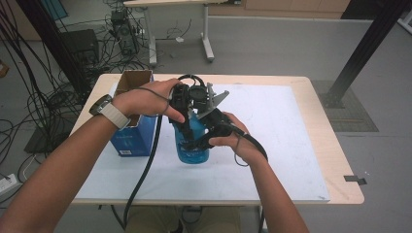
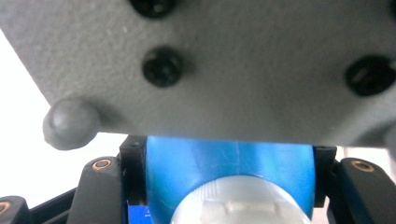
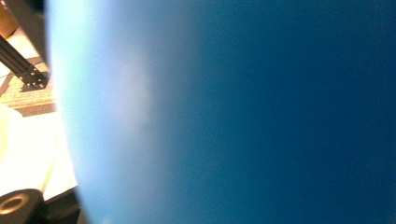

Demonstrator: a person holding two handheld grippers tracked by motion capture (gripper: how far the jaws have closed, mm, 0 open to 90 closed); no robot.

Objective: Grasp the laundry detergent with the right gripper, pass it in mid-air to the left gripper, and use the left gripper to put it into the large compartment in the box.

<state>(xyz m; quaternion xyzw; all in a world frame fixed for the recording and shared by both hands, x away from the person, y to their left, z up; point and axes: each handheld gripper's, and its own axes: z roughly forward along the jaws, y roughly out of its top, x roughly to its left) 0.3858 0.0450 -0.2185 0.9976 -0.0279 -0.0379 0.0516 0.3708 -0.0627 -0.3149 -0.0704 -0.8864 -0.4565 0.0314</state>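
1. Both forearms reach in over the near table edge and converge at mid-table.
2. The left hand, a watch on its wrist, carries the left gripper pointing down, jaws clamped on the bottle.
3. The right hand holds the right gripper at a slant, jaws closed against the bottle's side.

Even, soft room light in the high view; both gripper views are blurred close-ups, backgrounds blown out white.
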